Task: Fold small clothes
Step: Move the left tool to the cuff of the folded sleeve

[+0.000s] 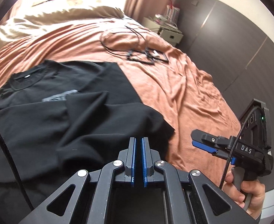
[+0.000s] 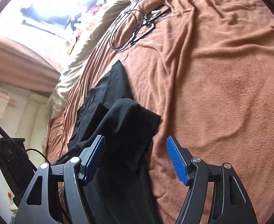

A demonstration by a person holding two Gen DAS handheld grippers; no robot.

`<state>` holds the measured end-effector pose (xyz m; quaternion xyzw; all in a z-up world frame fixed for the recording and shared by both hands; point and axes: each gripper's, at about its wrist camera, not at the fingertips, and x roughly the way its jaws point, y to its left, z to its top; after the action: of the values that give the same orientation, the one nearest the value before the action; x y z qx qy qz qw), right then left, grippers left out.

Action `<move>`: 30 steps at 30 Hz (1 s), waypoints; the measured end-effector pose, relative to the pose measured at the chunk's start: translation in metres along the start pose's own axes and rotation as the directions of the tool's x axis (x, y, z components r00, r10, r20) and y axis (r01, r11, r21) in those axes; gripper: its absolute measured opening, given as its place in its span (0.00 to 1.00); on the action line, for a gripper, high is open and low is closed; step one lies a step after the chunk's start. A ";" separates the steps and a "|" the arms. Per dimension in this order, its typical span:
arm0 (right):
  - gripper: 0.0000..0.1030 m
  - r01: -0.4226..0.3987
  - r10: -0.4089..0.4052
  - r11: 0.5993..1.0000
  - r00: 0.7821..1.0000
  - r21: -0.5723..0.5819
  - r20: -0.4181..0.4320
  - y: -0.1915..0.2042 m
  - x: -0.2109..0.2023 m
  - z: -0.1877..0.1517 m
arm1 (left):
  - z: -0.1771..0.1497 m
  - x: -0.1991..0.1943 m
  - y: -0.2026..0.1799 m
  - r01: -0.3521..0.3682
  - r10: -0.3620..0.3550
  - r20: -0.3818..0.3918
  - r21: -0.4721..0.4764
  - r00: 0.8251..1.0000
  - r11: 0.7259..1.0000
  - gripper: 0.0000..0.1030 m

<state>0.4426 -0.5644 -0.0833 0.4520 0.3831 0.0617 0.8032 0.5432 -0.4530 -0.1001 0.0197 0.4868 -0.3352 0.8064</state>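
Note:
A black T-shirt (image 1: 66, 115) with a grey print lies on the orange bedspread (image 1: 174, 85), its collar toward the pillows and one part folded over the body. My left gripper (image 1: 138, 140) is shut just above the shirt's near edge, and I see no cloth between its blue pads. My right gripper (image 1: 196, 140) hovers over the bedspread to the right, held by a hand (image 1: 248, 192). In the right wrist view, the right gripper (image 2: 135, 140) stands open over the folded black T-shirt (image 2: 129, 123). Its pads (image 2: 176, 158) are clear of the cloth.
A coiled black cable with thin black frames (image 1: 142, 54) lies further up the bed, also visible as the cable coil (image 2: 137, 24). Beige pillows (image 1: 43, 18) sit at the head. A white nightstand (image 1: 166, 31) and a dark wardrobe wall (image 1: 230, 46) stand beyond the bed's right edge.

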 end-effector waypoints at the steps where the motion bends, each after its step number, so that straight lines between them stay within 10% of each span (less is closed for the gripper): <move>1: 0.65 -0.002 0.002 1.000 1.000 0.005 -0.001 -0.001 -0.002 -0.001 | -0.001 0.010 -0.008 0.004 -0.004 -0.015 0.010 1.000 1.000 0.06; 7: 0.65 -0.002 0.002 0.998 1.000 0.065 0.004 -0.027 -0.018 0.002 | -0.007 0.053 -0.038 -0.003 0.006 -0.079 0.046 0.997 0.999 0.12; 11: 0.65 -0.005 0.002 0.994 1.000 0.110 0.026 -0.042 -0.033 0.004 | -0.009 0.072 -0.049 -0.030 0.036 -0.077 0.078 0.996 0.997 0.43; 25: 0.65 -0.056 0.047 0.985 0.997 0.163 0.058 -0.051 -0.048 0.000 | -0.023 0.121 -0.059 -0.070 0.087 -0.122 0.143 0.989 0.987 0.58; 30: 0.65 -0.060 0.051 0.984 0.997 0.167 0.059 -0.053 -0.046 0.003 | -0.023 0.123 -0.051 -0.090 0.107 -0.116 0.144 0.987 0.985 0.42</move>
<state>0.3989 -0.6176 -0.0978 0.5304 0.3520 0.0391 0.7702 0.5338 -0.5478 -0.1957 0.1204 0.5096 -0.3258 0.7872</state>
